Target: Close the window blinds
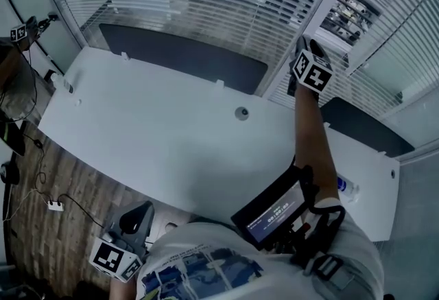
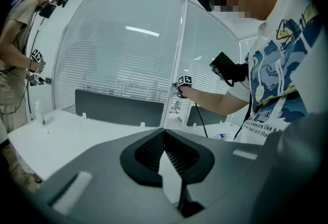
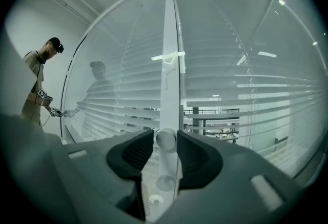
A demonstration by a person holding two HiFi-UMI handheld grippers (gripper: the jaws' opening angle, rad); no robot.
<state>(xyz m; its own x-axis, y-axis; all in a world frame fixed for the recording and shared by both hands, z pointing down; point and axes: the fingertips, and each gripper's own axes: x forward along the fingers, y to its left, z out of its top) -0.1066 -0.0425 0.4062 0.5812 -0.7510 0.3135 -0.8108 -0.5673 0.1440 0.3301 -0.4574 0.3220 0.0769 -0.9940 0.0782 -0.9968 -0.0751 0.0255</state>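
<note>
Blinds (image 3: 246,89) behind the glass aren't shut yet. The knob (image 3: 166,141) on the window post is framed between the right claw (image 3: 165,136) jaws, parted, not pinched. Probably a squeeze and twist is needed next.

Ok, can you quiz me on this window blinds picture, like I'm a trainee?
1. True or false: the left gripper holds a cup.
2. What sits between the jaws of the right gripper? A) a round knob B) a banana C) a sock
3. Fill in: below the blinds stands a long white ____.
Key: 1 false, its jaws are together and empty. 2 A. 3 desk.
</note>
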